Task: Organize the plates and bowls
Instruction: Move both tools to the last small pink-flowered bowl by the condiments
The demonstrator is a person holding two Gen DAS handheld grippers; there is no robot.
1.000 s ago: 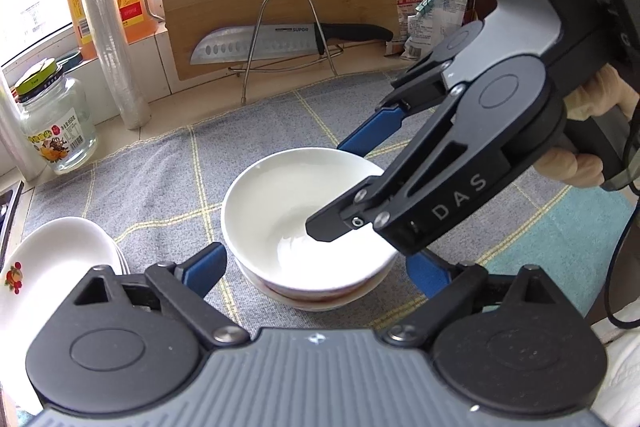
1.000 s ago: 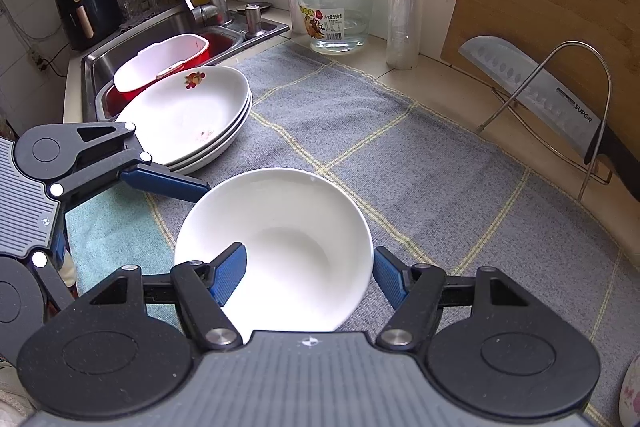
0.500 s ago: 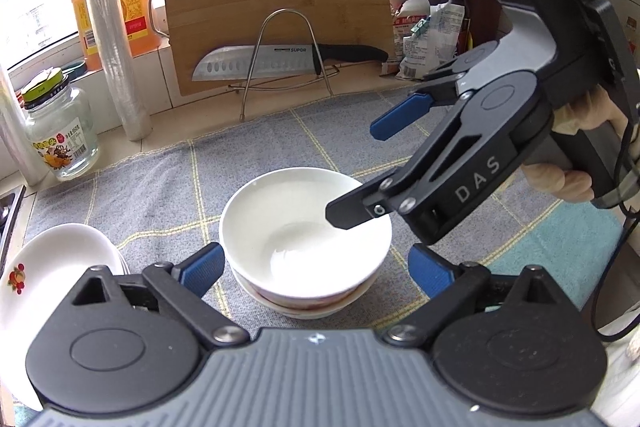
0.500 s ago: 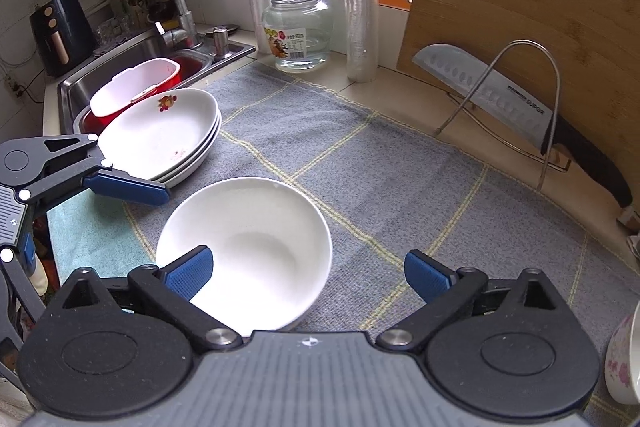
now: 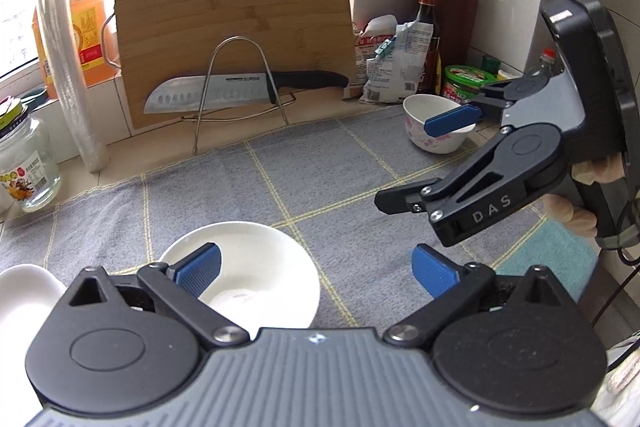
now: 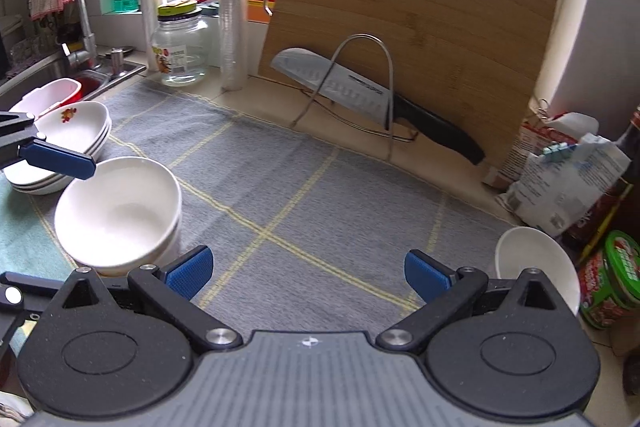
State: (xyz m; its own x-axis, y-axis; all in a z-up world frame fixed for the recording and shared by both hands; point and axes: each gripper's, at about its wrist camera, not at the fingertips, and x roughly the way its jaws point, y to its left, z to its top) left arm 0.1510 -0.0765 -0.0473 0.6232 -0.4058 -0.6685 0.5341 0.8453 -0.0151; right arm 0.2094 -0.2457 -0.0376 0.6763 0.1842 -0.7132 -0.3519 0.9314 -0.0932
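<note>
The stacked white bowls are seated on the grey checked cloth, just beside the stack of white plates near the sink. A flowered bowl is placed well apart, at the far right edge of the cloth. The left gripper has just been opening; its jaws are spread wide, with nothing gripped. The right gripper is likewise spread wide and empty, over bare cloth. A knife is held in a wire rack against the cutting board.

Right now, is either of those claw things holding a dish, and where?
Nothing is held. Both the left gripper and right gripper have open jaws; the stacked white bowls sit free on the mat.
</note>
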